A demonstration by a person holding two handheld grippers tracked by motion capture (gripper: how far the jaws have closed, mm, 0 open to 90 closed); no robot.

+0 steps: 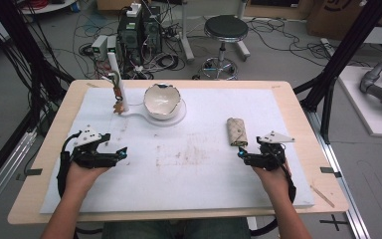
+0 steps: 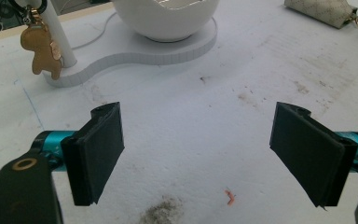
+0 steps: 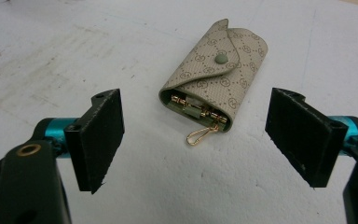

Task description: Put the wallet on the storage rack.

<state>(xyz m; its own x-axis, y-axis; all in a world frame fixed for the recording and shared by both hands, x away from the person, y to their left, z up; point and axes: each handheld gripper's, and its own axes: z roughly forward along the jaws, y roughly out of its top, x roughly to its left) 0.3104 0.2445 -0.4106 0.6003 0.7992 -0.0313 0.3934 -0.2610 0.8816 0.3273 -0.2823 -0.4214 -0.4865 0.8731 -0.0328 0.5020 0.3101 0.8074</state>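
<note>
So the beige key pouch (image 3: 213,77) is lying flat on the white foam mat (image 1: 204,184), over on the right side, just ahead of the right gripper (image 1: 242,153). It's snapped shut with a little green stud, but the near end is open, and in the right gripper view you can see gold hardware tucked inside plus a gold clasp (image 3: 200,135) poking out onto the mat. From the high view it just reads as a patterned roll, so none of that detail comes through there.

The other container is the white bowl (image 1: 162,99) sitting on a white base (image 1: 176,120) at the back of the mat. From above its inside looks bare. The left gripper view catches just its lower shell, but shows a tan figure-shaped charm (image 2: 41,50) hanging against the white post (image 2: 58,35) on that same base.

Right gripper's jaws are spread wide, pouch sitting between and ahead of them, not touching. Left gripper (image 1: 120,153) is spread wide too, with nothing but stained mat between its jaws.

Plenty of open mat in the middle between the two hands. The pouch is well in from the right edge of the mat.
</note>
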